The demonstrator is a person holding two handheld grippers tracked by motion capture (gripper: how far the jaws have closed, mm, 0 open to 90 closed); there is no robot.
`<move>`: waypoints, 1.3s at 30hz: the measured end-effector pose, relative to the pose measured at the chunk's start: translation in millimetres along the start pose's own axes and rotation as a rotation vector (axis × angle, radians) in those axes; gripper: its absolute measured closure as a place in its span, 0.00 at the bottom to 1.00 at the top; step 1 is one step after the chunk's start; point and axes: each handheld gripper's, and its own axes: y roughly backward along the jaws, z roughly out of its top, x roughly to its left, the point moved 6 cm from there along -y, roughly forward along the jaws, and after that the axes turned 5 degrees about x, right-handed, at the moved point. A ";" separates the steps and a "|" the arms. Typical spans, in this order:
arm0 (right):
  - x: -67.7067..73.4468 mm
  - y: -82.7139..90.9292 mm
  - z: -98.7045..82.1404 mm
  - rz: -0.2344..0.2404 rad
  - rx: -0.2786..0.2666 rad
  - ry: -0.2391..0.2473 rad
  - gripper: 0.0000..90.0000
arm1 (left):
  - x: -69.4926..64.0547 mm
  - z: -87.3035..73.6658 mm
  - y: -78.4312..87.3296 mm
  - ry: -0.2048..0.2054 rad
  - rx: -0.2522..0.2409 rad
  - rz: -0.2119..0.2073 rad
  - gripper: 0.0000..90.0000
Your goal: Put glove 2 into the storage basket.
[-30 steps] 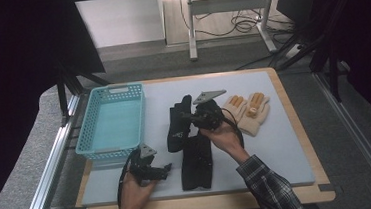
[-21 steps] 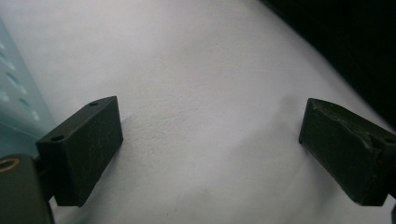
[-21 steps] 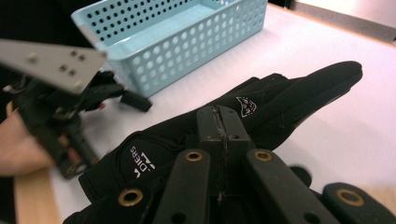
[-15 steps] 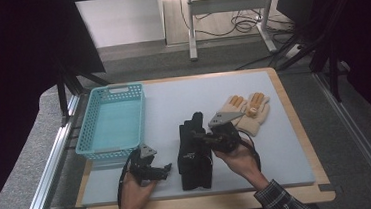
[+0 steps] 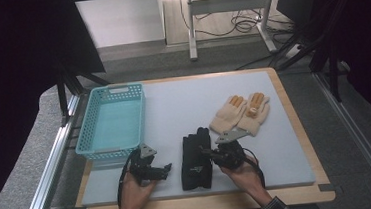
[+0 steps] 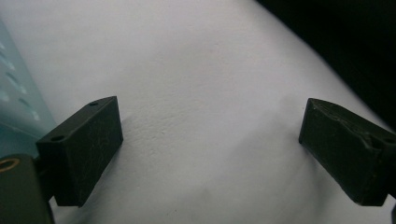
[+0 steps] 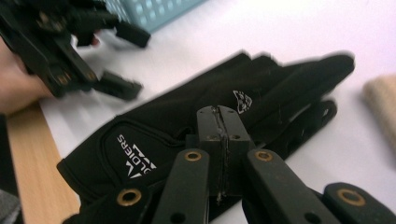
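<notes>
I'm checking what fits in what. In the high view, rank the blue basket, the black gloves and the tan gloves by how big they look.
1. blue basket, clearly largest.
2. black gloves and tan gloves: look about alike, so I won't rank them.

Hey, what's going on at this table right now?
A person holds a two-jaw gripper in each hand at a table with a pale grey mat. The right gripper, jaws shut, sits over a pair of black fabric gloves stacked on the mat; whether it pinches any fabric is hard to tell. The left gripper hangs open above bare mat beside a light blue plastic basket. A pair of cream knit gloves with orange fingertips lies farther back.
</notes>
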 end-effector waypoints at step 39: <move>7.3 -19.9 -42.7 0.022 0.099 0.099 0.98 | 15.3 -25.4 20.1 -0.047 0.012 -0.038 0.05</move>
